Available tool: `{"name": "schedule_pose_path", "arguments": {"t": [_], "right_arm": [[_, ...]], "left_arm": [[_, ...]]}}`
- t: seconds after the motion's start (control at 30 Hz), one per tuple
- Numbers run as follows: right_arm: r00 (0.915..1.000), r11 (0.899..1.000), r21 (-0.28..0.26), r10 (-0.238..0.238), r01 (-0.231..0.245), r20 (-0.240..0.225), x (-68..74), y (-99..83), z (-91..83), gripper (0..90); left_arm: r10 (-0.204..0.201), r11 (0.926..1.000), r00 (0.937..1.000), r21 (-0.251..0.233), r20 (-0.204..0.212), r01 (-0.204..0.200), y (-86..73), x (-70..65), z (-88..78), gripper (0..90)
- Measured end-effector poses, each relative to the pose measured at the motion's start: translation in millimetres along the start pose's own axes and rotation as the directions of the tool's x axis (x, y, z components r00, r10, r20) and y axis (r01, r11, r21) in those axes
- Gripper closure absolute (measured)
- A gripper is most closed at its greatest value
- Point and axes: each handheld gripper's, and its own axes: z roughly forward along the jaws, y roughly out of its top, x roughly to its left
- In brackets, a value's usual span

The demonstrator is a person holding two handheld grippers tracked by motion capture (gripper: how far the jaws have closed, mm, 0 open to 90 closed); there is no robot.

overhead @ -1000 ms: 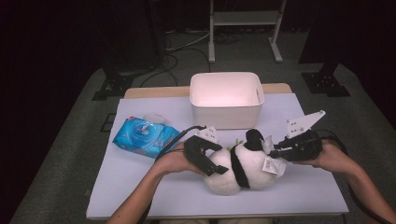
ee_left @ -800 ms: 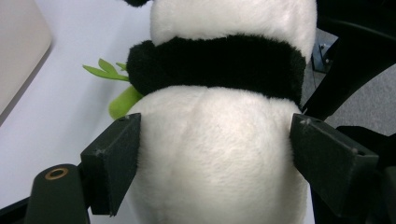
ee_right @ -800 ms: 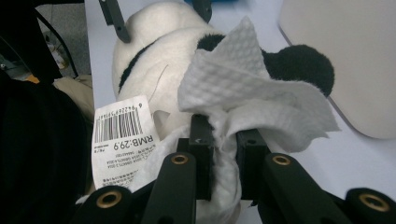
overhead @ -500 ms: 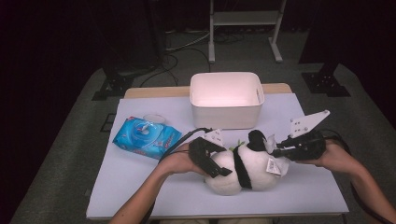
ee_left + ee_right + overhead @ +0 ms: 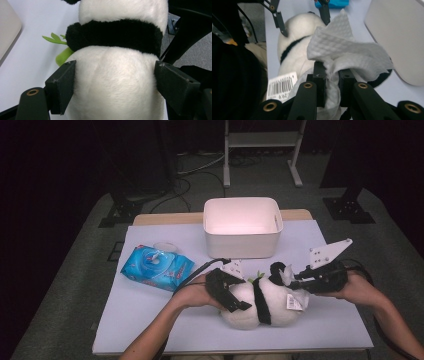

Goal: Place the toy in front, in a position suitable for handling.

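Barcode tag (image 5: 282, 86) on plush panda (image 5: 260, 302)

A table (image 5: 150, 320) with a pale lavender-white top carries everything; a strip of bare wood shows along its 12 o'clock edge. Taking the middle of the top as the clock's centre, a white bin (image 5: 243, 227) stands at 12 o'clock, open side up. A blue wipes pack (image 5: 156, 266) lies flat toward 9 o'clock, well apart from the bin. A plush panda (image 5: 262, 302) lies on its side toward 5 o'clock, near the front edge, with a green leaf (image 5: 61, 48) at its neck resting on the top.
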Motion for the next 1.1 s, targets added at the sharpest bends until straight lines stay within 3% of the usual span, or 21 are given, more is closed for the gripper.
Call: {"name": "schedule_pose_path", "arguments": {"t": [0.37,0.47,0.57,0.8,0.87,0.93,1.0,1.1], "right_arm": [[0.9996,0.999,0.035,-0.028,0.028,-0.011,2.4,4.2,12.9,79.3],[0.9996,0.999,0.048,-0.011,0.012,-0.027,1.4,-1.5,15.5,79.5],[0.999,0.998,0.058,-0.008,0.011,-0.044,4.6,-7.0,14.0,79.6],[0.9967,0.998,0.059,-0.007,0.012,-0.08,8.5,-17.6,12.9,79.9],[0.9964,0.998,0.058,-0.008,0.013,-0.085,8.7,-19.3,12.8,79.9],[0.9961,0.998,0.058,0.0,0.005,-0.088,9.2,-20.2,12.8,80.0],[0.9964,0.998,0.056,-0.006,0.011,-0.085,8.6,-20.5,13.3,79.9],[0.9971,0.998,0.062,-0.009,0.014,-0.076,8.6,-19.6,11.9,79.9]], "left_arm": [[0.009,0.9998,1.0,0.019,0.001,-0.009,5.7,-0.3,3.6,19.5],[0.012,0.9999,0.9999,0.003,0.01,-0.012,6.8,1.1,-2.6,17.4],[-0.002,0.9997,1.0,0.025,0.005,0.002,6.5,2.3,-4.6,11.4],[-0.05,0.9982,0.9973,0.037,0.054,0.048,1.7,6.4,3.3,5.5],[-0.072,0.9956,0.9935,0.066,0.088,0.066,-0.8,7.7,9.0,4.9],[-0.073,0.9963,0.9914,0.052,0.108,0.068,-3.7,8.4,14.8,4.7],[-0.062,0.9972,0.9921,0.049,0.109,0.057,-4.1,8.0,17.0,8.8],[-0.051,0.9979,0.9935,0.045,0.102,0.047,-4.3,8.5,12.7,24.0]]}}
